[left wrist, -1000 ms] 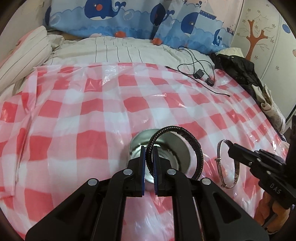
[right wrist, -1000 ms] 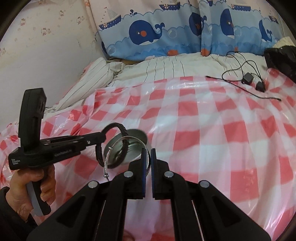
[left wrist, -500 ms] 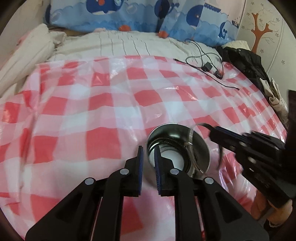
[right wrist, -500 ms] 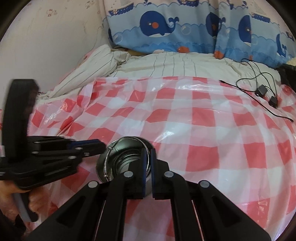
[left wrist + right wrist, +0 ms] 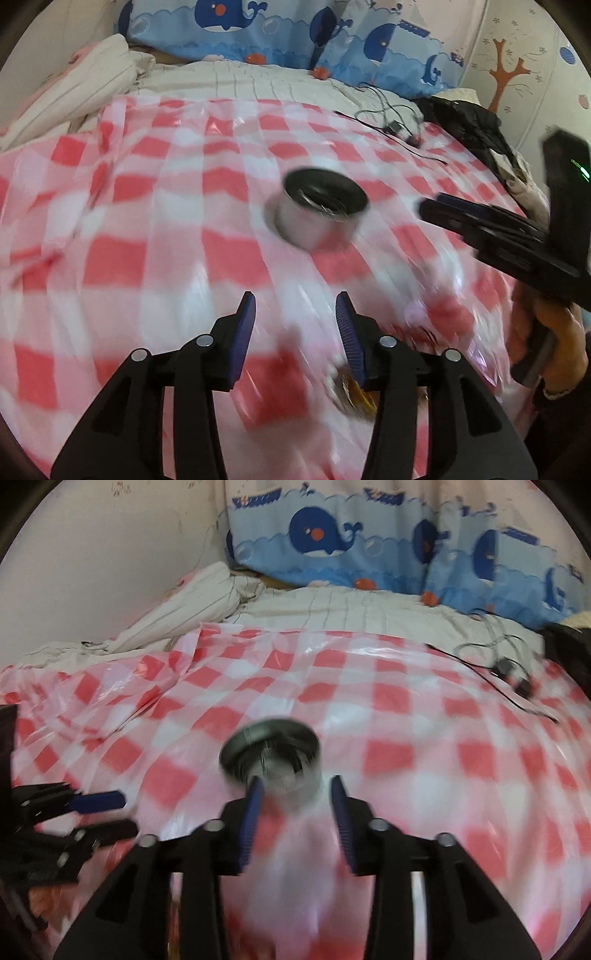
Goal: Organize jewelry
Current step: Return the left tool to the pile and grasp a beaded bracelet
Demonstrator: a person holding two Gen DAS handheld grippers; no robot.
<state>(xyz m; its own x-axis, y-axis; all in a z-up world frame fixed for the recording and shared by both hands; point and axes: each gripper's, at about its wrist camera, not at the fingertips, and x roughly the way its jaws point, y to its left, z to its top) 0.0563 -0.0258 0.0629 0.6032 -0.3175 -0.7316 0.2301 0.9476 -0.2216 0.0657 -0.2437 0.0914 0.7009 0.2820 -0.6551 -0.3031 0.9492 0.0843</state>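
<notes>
A round metal tin (image 5: pixel 314 225) stands on the red and white checked plastic sheet (image 5: pixel 147 206). Blurred bracelets lie inside it, seen as glints (image 5: pixel 325 205). My left gripper (image 5: pixel 295 314) hangs back from the tin, its jaws opening with nothing between them. A blurred gold-coloured piece (image 5: pixel 354 395) lies on the sheet by its right finger. In the right wrist view the tin (image 5: pixel 291 790) sits just beyond my right gripper (image 5: pixel 295 801), whose jaws are opening and hold nothing. The right gripper (image 5: pixel 428 206) also shows at the right of the left wrist view, a hand (image 5: pixel 554 332) on its handle.
The sheet covers a bed with striped bedding (image 5: pixel 332 609) and whale-print pillows (image 5: pixel 332 539) at the back. A black cable with a small box (image 5: pixel 506 672) lies at the far right. Dark clothing (image 5: pixel 465 118) is piled at the right edge. The left gripper (image 5: pixel 114 814) shows at left.
The black bracelet and the silver bangle have left the jaws and now lie in the tin. Both grippers have drawn back from the tin and their jaws have spread apart.
</notes>
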